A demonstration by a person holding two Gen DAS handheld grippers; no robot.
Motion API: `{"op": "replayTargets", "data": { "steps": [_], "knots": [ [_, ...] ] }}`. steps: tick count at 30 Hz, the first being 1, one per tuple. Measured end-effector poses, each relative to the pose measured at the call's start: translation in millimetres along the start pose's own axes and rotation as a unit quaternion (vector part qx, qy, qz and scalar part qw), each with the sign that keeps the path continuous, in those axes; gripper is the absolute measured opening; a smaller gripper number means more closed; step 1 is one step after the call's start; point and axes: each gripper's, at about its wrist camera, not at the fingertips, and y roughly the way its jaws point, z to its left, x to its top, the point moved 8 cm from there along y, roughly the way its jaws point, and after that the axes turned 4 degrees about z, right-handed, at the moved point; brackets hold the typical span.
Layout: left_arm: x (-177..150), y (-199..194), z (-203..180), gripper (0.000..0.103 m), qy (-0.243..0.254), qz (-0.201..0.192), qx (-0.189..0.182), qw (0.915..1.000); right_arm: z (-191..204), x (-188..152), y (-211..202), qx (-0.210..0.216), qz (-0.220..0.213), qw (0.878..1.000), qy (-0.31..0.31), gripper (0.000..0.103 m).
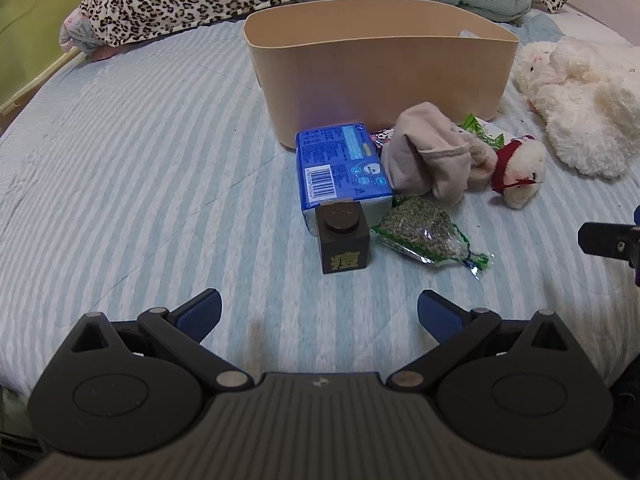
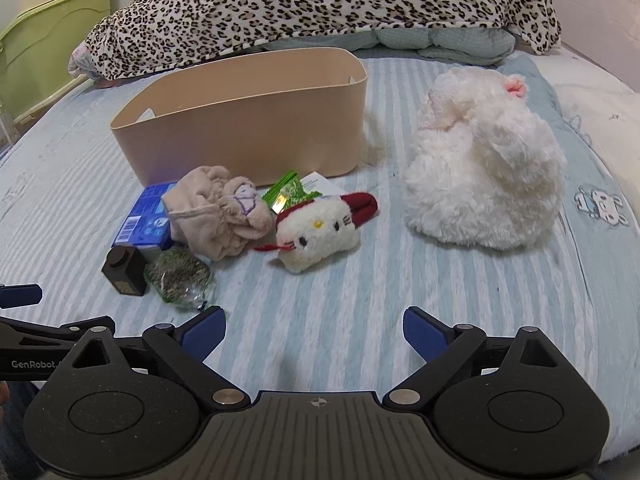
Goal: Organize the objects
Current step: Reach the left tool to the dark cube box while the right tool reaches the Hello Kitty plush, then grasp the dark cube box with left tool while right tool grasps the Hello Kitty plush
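While you're hovering both grippers, left gripper [image 1: 319,312] gaping wide, gripping nothing, right gripper [image 2: 314,330] likewise, dark block [image 1: 344,240] sitting against blue pack [image 1: 340,160], bin [image 1: 380,64] waiting behind.

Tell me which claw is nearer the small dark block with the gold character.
Left. The left claw sits open directly in front of the dark block; the right claw, also open, hangs off to the block's right.
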Motion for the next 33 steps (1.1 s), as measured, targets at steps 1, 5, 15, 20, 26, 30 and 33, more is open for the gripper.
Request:
{"op": "replayTargets", "data": {
  "steps": [1, 5, 15, 20, 26, 30, 33],
  "knots": [
    [1, 3, 1, 0.103, -0.001, 0.0, -0.001, 1.0, 0, 2, 2, 0.0, -0.001, 1.0, -0.002, 0.095],
    [6, 18, 3, 0.103, -0.01, 0.002, -0.006, 0.9999, -4, 10, 16, -0.002, 0.001, 1.0, -0.016, 0.094],
    [16, 52, 9, 0.103, -0.034, 0.005, -0.012, 0.9993, -7, 30, 56, 0.005, 0.004, 0.998, -0.057, 0.09],
    [22, 64, 5, 0.102, -0.029, -0.005, -0.02, 0.9994, -3, 38, 77, 0.012, 0.008, 0.997, -0.076, 0.087],
    [30, 67, 4, 0.067, -0.019, -0.019, -0.035, 0.999, 5, 46, 91, 0.021, 0.01, 0.996, -0.082, 0.068],
    [32, 65, 3, 0.045, -0.012, -0.021, -0.059, 0.998, 8, 43, 92, 0.018, 0.009, 0.997, -0.08, 0.058],
    [29, 60, 4, 0.034, -0.007, -0.021, -0.064, 0.9977, 8, 40, 86, 0.016, 0.004, 0.997, -0.075, 0.056]
  ]
}}
